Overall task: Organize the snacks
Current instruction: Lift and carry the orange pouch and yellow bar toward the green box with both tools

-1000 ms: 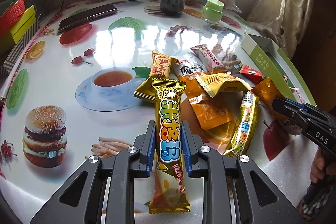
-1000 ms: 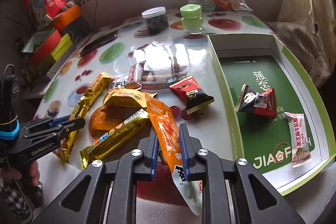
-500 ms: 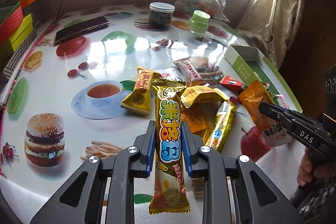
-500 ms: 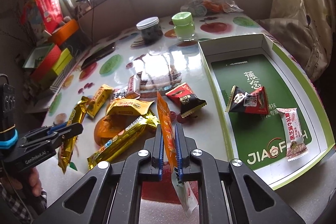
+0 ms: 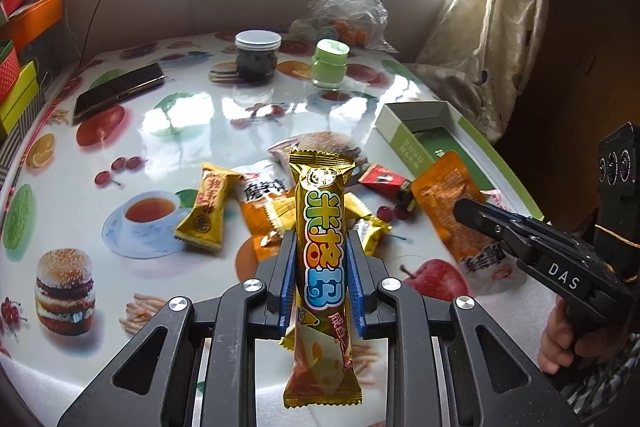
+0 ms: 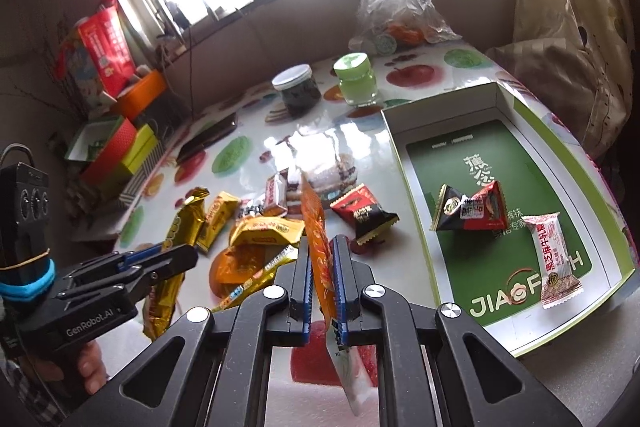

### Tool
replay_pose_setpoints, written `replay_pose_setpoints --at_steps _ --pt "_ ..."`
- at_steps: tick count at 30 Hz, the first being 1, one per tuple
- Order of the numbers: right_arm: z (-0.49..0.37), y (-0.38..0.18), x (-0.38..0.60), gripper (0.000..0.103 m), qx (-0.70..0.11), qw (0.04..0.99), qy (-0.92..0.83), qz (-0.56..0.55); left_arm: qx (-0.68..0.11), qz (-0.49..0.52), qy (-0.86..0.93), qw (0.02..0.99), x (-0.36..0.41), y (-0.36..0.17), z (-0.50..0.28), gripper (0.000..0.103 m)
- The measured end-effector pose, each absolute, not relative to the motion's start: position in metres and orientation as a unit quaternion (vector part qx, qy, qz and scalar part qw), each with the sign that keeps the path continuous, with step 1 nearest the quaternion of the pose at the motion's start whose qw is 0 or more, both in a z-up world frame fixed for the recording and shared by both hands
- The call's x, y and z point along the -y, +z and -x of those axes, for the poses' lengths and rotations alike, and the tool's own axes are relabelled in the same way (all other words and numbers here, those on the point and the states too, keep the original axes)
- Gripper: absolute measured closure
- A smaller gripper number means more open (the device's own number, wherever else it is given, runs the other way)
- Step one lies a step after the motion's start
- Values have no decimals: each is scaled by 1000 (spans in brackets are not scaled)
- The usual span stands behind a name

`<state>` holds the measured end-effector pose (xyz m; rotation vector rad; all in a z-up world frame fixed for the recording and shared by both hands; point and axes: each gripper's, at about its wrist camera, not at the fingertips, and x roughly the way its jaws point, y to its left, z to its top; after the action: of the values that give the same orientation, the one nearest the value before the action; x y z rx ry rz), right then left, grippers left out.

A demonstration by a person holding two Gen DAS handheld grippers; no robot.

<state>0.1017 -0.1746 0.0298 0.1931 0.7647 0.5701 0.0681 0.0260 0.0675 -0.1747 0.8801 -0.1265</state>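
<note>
Right wrist view: right hand-held gripper [image 6: 320, 269] now clenched on orange pouch [image 6: 316, 239], lifted edge-on off tabletop [image 6: 360, 131]; a second ago lying flat, loosely straddled. Left hand-held gripper [image 5: 321, 259] clamped on gold bar [image 5: 322, 247], likewise raised. Probably both headed next for green box [image 6: 472, 259].

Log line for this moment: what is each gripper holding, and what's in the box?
left gripper: shut on gold snack bar | right gripper: shut on orange packet | box: two snacks inside | pile: on table

Fruit-print table [image 5: 192, 131] carries snack packets [image 5: 206, 213], 2 jars [image 5: 256, 57], phone [image 5: 118, 93], box [image 6: 404, 163].
</note>
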Motion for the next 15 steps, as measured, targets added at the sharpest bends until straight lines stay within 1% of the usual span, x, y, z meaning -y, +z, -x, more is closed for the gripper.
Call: replay_pose_setpoints --at_steps 3,15 --pt "-102 30 173 97 -369 885 271 -88 -422 79 -67 901 -18 72 -69 79" --pt "-99 38 193 97 -355 886 271 -125 -417 70 -89 902 5 80 -77 79"
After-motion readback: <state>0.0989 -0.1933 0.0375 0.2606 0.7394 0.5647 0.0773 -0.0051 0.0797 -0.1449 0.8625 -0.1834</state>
